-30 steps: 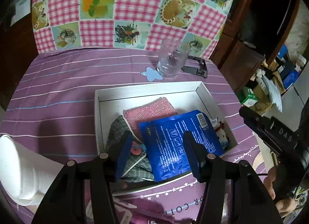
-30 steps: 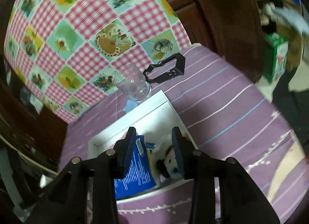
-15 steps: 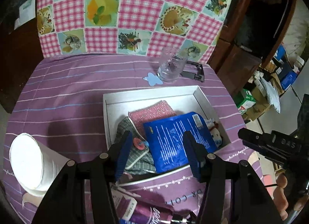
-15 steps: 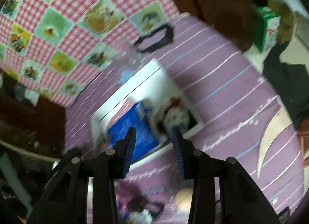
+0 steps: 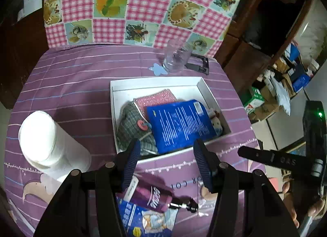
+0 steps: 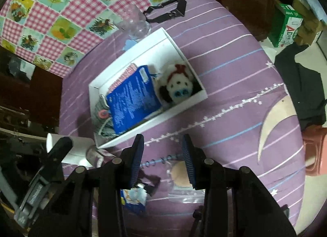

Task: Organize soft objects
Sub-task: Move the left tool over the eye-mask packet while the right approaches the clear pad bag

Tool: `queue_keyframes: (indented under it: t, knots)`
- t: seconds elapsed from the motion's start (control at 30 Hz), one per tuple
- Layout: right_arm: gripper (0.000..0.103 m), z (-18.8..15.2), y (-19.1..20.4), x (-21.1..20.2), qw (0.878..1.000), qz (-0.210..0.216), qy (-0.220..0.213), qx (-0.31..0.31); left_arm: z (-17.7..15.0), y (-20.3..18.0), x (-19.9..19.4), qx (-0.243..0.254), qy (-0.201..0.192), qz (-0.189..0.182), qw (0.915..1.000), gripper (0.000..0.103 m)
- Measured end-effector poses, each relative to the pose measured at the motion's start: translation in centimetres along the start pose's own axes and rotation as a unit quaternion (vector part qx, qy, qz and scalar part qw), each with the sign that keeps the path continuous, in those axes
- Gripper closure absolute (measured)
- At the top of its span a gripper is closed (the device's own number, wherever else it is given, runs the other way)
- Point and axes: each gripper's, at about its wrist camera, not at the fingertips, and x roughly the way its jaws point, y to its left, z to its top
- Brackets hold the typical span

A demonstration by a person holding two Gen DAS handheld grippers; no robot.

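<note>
A round table under a purple striped cloth (image 5: 67, 85) stands against a pink checked hanging, with cluttered shelves at 3 o'clock. A white box (image 5: 114, 104) sits mid-table. Inside it lie a pink sponge (image 5: 155, 99), a grey plaid cloth (image 5: 130, 122), a blue pack (image 5: 179, 122) on top, and a plush toy (image 6: 177, 83) against the right wall.

Both grippers have pulled back toward 6 o'clock since 1 second ago, when their fingers hung over the box contents. Now the left gripper (image 5: 166, 163) hovers above the box's near rim, fingers spread wide and empty. The right gripper (image 6: 162, 153) hovers over bare cloth nearer still, fingers parted and empty.

The retreat brings new things into view at 6 o'clock: a purple pouch (image 5: 151, 194), a blue snack bag (image 5: 143, 220) and a clear bag (image 6: 181, 173) holding something beige. A paper roll (image 5: 47, 145) stands at 9 o'clock. A glass (image 5: 175, 57) and black clip (image 5: 198, 65) sit at 12 o'clock.
</note>
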Motion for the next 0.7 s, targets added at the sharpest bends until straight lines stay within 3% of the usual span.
queue_keyframes:
  t: [0.13,0.43,0.57,0.7]
  knots:
    - [0.063,-0.2,-0.3,-0.2,1.0,-0.003,0.0,0.002,-0.4,-1.2,0.1,0.014,0.012,-0.003,0.9998,0.049]
    - [0.063,-0.8,0.5,-1.3,1.0,-0.008,-0.014,-0.014,-1.2,-2.2,3.3,0.056,0.085,0.018,0.9947,0.049]
    - [0.063,-1.3,0.6,-0.4,1.0,-0.004,0.005,-0.016,-1.5,-1.1,5.3,0.049,0.134,0.028,0.9894,0.049]
    - [0.063,-2.3,0.6,2.1,0.998,-0.031,0.044,-0.026,-1.8,-0.9,6.0,0.049,0.142,0.07,0.9862,0.049]
